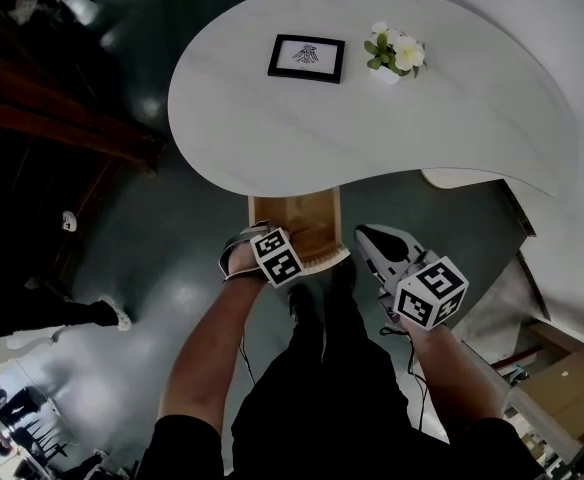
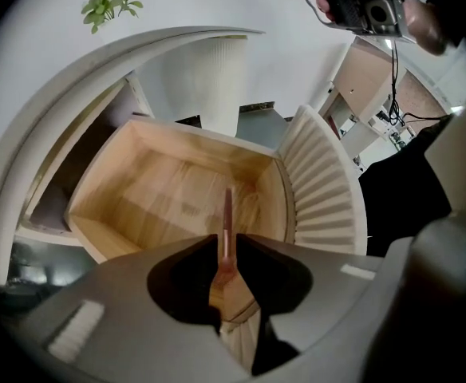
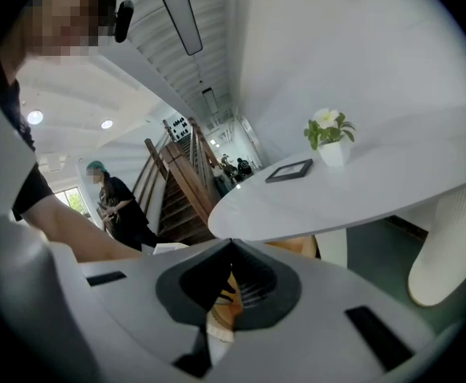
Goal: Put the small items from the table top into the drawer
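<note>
Drawer (image 1: 307,218) is open and bare; picture frame (image 1: 306,58) and flower pot (image 1: 393,56) sit on the table (image 1: 472,108) above it. My left gripper (image 2: 226,247), over the drawer, and right gripper (image 3: 227,290), beside it, are both closed and empty, so I'd spread one wide before reaching for the frame

What the three views hide, crop or leave unreadable

In the head view the table top (image 1: 272,128) covers the far end of the drawer (image 1: 307,218), a marker cube (image 1: 277,256) hides its near left corner, and the drawing in the framed picture (image 1: 306,58) is too small to read. In the left gripper view a thin reddish stick (image 2: 227,222) sits pinched in the left gripper (image 2: 227,250), its lower end lost behind the jaws; what it is cannot be told. The plant (image 2: 109,6) shows only leaves, its pot hidden by the table's edge. In the right gripper view the right gripper (image 3: 231,250) blocks nearly all of the drawer
</note>
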Demonstrator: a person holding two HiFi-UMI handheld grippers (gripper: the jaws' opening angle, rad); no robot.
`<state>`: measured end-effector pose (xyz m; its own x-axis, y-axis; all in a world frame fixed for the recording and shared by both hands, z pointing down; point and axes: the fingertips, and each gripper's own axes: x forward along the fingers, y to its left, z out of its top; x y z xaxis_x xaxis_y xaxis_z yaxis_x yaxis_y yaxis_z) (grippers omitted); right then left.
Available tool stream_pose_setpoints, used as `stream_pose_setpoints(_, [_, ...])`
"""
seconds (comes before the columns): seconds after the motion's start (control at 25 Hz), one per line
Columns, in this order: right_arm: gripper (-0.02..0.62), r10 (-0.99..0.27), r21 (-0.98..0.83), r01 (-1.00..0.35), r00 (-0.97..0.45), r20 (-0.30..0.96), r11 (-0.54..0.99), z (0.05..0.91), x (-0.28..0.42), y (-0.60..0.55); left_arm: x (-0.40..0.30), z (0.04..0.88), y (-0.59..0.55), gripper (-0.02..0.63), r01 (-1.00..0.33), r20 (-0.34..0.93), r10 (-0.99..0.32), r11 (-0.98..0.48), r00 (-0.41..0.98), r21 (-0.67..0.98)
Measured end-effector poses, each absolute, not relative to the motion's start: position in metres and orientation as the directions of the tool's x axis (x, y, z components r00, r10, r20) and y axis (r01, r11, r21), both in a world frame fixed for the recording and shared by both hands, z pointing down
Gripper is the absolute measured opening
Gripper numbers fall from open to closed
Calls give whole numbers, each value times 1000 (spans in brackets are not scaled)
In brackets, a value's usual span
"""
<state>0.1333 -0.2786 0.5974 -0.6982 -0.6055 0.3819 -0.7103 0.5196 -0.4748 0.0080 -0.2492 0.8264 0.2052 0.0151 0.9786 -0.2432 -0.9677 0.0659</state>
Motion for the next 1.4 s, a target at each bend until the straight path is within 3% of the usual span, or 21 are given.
stream_pose_setpoints(0.12, [11,-604,-476,-710,-698,384,519,598,130,-277,8,825,-249,96,-237,978,10,-970,210,61])
stream_pose_setpoints(0.48, [11,-586,-445,-697,-715,380,563,574,107,-279,-7,779,-266,97,-405,942,-111,-914,317,29])
stream_pose_setpoints(0.92, [11,-583,-378,-667,-745,323,642,489,34,-254,-69,651,-267,95,-642,786,-384,-766,485,22])
stream_pose_setpoints(1.4, [11,-655,-306,-694,-718,234,652,410,26,-219,-107,544,-235,74,-744,580,-570,-661,582,98])
